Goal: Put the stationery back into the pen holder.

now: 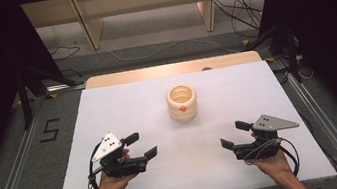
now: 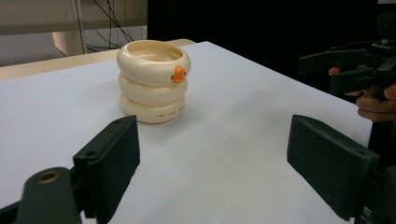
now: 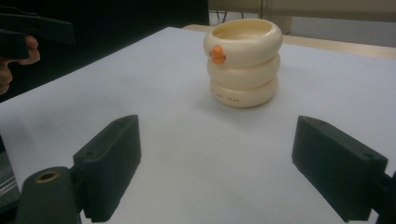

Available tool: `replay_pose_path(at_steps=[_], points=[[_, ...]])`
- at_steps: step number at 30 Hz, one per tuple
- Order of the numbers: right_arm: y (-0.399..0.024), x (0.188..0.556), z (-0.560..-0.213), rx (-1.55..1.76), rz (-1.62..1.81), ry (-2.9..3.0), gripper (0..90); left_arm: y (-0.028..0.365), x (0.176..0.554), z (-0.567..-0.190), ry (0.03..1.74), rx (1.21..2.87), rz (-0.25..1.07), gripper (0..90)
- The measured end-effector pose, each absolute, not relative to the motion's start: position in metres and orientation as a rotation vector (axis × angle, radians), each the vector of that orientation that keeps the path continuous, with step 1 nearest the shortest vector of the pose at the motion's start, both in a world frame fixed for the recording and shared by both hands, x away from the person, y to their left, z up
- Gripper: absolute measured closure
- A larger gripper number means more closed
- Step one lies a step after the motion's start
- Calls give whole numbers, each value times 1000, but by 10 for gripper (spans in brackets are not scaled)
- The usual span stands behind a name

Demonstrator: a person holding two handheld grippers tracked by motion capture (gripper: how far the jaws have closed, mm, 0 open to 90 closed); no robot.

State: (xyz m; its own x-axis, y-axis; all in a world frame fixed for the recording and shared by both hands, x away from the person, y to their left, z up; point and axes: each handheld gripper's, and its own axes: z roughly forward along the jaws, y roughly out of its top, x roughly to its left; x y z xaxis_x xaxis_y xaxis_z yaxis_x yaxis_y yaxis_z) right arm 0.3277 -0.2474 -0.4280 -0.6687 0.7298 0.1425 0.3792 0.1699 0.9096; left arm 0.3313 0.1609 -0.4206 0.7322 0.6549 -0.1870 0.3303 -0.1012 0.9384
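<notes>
A cream cup shaped like three stacked rings, with a small orange beak on its front, stands upright at the middle of the white table. My left gripper rests open near the front left, held by a hand, well short of the cup. My right gripper is open at the front right, likewise apart from it. In the left gripper view the cup sits ahead and left of centre between the wide-apart jaws. Seen from the right gripper view, the cup stands ahead, right of centre.
A wooden strip runs along the table's far edge. Beyond it lie floor cables and wooden furniture legs. Black stands flank the table. The other gripper shows at the right of the left gripper view.
</notes>
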Motion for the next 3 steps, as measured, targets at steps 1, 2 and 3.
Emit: replay_pose_path(at_steps=[1, 2, 3], points=[[-247, 328, -428, 1056, 1498, 2125, 165, 161, 331, -421, 791, 1704, 328, 167], [-247, 328, -428, 1055, 1497, 2124, 165, 161, 331, -421, 790, 1704, 328, 167], [-247, 328, -428, 1056, 1498, 2124, 165, 161, 331, -421, 790, 1704, 329, 167]])
